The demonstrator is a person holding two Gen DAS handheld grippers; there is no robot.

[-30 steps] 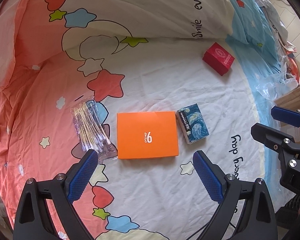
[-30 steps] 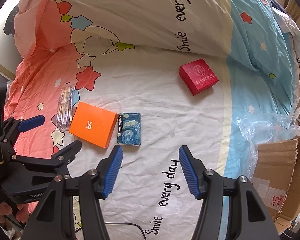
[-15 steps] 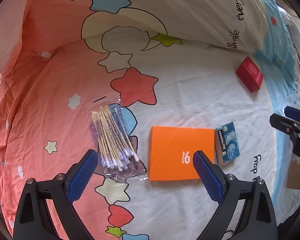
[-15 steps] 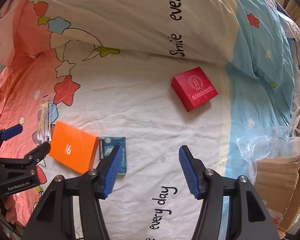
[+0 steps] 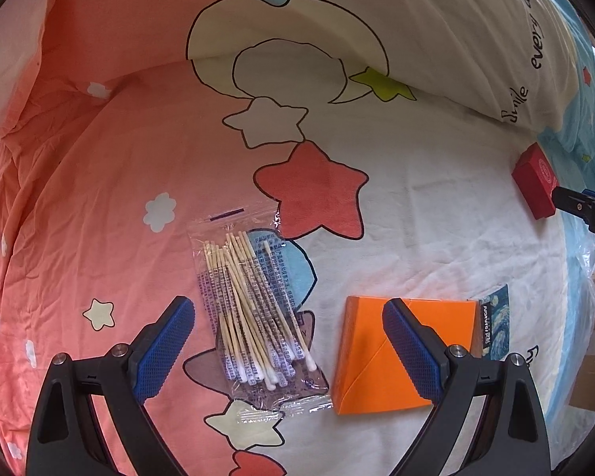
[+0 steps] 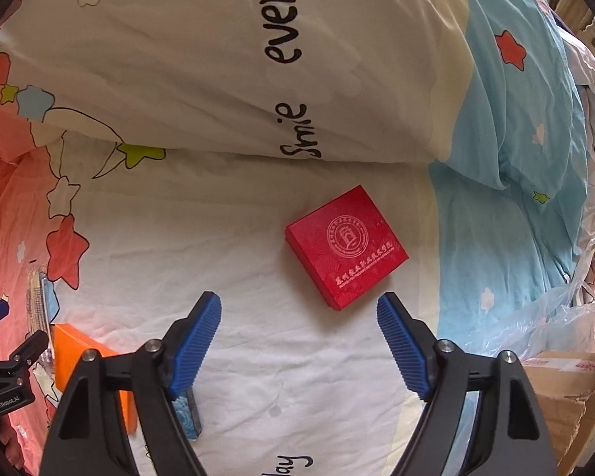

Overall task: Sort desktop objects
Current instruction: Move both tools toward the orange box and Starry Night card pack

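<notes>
A clear bag of cotton swabs (image 5: pixel 254 309) lies on the printed bedsheet, between and just ahead of the fingers of my left gripper (image 5: pixel 289 351), which is open and empty. Right of the bag sits an orange box (image 5: pixel 377 361), partly behind my left gripper's right finger (image 5: pixel 410 351), with a blue painted box (image 5: pixel 496 325) beside it. A red square box (image 6: pixel 345 252) lies just ahead of my right gripper (image 6: pixel 299 347); its jaws are opening with nothing between them. The red box (image 5: pixel 533 182) also shows at the right edge of the left wrist view.
A folded duvet (image 6: pixel 226 59) with lettering rises behind the objects. Crumpled clear plastic (image 6: pixel 555 317) and a cardboard box (image 6: pixel 563 388) lie at the right. The left gripper's body (image 6: pixel 8 365) shows at the left edge of the right wrist view, beside the orange box (image 6: pixel 87 357).
Both grippers came down and nearer the bed. The left one shifted left, so the swab bag now lies between its fingers. The right one moved up to the red box and its jaws widened.
</notes>
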